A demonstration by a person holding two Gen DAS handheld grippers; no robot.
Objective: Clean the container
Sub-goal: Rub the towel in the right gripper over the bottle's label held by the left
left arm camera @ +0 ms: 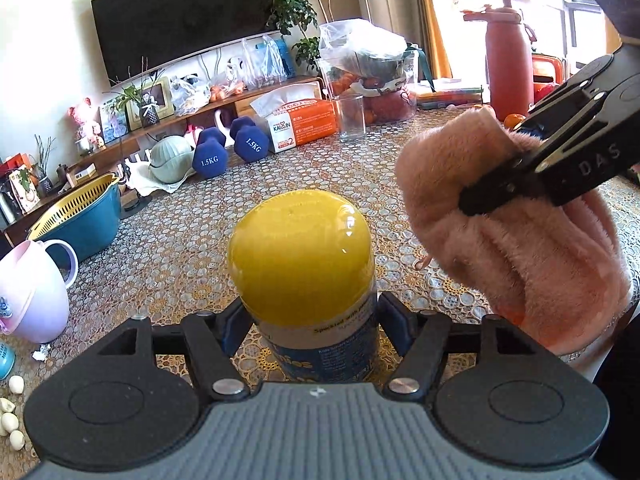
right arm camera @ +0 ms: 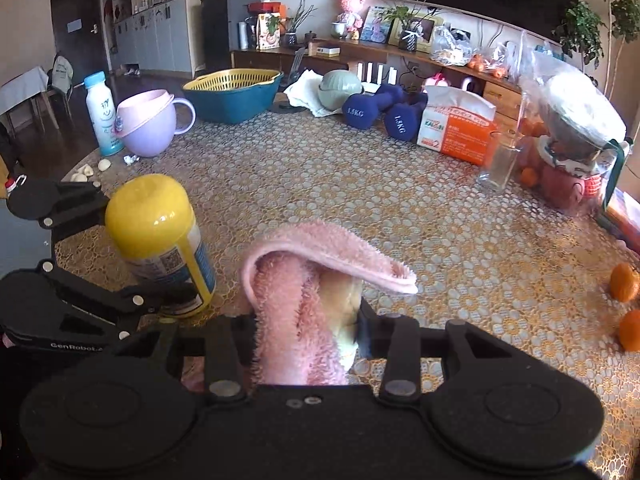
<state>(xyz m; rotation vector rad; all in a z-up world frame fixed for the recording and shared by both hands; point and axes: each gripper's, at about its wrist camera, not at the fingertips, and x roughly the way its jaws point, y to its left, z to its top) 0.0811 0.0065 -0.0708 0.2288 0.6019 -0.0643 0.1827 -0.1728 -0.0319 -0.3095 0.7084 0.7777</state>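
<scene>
Left wrist view first: the container (left arm camera: 301, 264), a bottle with a glossy yellow domed cap and a blue-and-white label, stands dead centre in the lower half of the frame, and the left gripper (left arm camera: 304, 330) has its two fingers on either side of the bottle's body just under the cap, pads against the label, clamped on it. Over at the right edge the right gripper (left arm camera: 472, 200) reaches in from the upper right, jaws narrow and pinched on a fluffy pink cloth (left arm camera: 516, 240) that bulges out below and left of the fingers, near the cap but apart from it. Behind, on the patterned tablecloth (left arm camera: 200, 240), sit two blue dumbbells (left arm camera: 228, 148), an orange tissue box (left arm camera: 300, 120) and an empty glass (left arm camera: 352, 118) across the upper middle. Now the right wrist view: the cloth (right arm camera: 304, 300) fills the centre bottom, folded over itself and squeezed tight between the right gripper (right arm camera: 308, 328) fingers. The container (right arm camera: 156, 240) shows at centre left, tilted, its base just off the tablecloth (right arm camera: 400, 220), held by the left gripper (right arm camera: 132, 256) coming in from the left edge. A lilac pitcher (right arm camera: 148, 124) sits in the upper left, two oranges (right arm camera: 626, 304) at the right edge.
</scene>
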